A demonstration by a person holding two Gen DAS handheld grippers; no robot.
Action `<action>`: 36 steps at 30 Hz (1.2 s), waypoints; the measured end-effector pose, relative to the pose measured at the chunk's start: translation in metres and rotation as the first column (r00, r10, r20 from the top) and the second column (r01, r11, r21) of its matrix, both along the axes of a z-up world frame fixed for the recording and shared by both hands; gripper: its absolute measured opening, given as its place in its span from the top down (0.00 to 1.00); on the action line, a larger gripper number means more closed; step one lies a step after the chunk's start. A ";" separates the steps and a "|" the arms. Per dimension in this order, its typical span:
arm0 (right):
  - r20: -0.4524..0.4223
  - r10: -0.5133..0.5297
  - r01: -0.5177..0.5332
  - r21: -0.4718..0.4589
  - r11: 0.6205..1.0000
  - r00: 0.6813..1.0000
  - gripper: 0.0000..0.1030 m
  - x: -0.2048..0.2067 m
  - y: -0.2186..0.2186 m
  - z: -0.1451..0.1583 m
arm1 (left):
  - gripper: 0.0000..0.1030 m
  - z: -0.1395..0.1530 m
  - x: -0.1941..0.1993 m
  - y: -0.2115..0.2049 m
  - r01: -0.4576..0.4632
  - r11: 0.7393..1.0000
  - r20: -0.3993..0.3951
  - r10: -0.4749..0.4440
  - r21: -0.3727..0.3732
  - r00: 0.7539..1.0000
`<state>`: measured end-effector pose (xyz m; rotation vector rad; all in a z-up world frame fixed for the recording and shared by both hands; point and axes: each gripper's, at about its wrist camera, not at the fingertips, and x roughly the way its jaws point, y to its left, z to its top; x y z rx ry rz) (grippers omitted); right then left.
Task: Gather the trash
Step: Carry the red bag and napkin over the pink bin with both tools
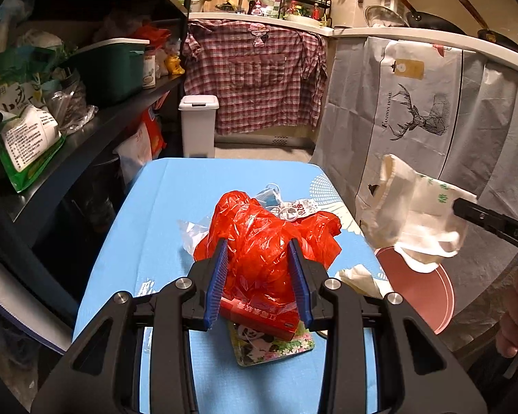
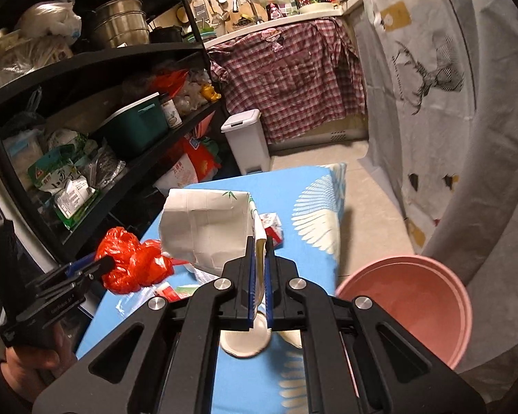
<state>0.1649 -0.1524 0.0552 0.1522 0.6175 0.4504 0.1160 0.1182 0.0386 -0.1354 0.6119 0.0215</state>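
— Two grippers in view, so I go from the left. What sits at that edge?

— Dark shelving (image 1: 96, 117) with a green bin (image 1: 110, 69) and food packets on it, and a white pedal bin (image 1: 197, 126) on the floor past the blue table (image 1: 155, 227).

— And my left gripper (image 1: 258, 262)?

— Its blue pads (image 1: 214, 276) stand on either side of the red plastic bag (image 1: 259, 241), pressing into its sides, so I read it as closed on the bag. Under the bag lies a red carton (image 1: 259, 317), with a panda-print wrapper (image 1: 269, 348) below that (a white label and some clear film show behind the heap).

— Moving right?

— My right gripper (image 2: 258, 269) is pinched narrow on a white paper bag (image 2: 207, 227) with green print. From the left wrist view the bag hangs clear of the table's right edge, above a pink basin (image 2: 411, 307) that stands just beside the table.

— Anything under it?

— A round white lid (image 2: 245, 343) lies on the tabletop below the jaws, and a red-and-white box (image 2: 271, 227) sits further along. At the far right, a deer-print cloth (image 1: 418, 103) hangs from the counter.
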 end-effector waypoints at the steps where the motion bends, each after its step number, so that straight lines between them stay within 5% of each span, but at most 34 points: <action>1: 0.008 -0.004 0.004 -0.013 1.000 1.000 0.95 -0.002 -0.003 0.002 | 0.66 0.000 0.000 -0.001 0.002 1.000 0.001 -0.002 0.000 1.000; 10: 0.065 -0.056 0.061 -0.083 0.995 0.996 0.95 -0.018 -0.038 0.000 | 0.66 0.002 0.001 -0.010 0.024 1.000 0.010 -0.024 -0.002 1.000; 36: 0.028 -0.205 0.206 -0.060 0.977 0.978 0.95 -0.011 -0.087 -0.021 | 0.66 -0.003 0.019 -0.048 0.083 0.996 -0.005 -0.083 0.015 0.997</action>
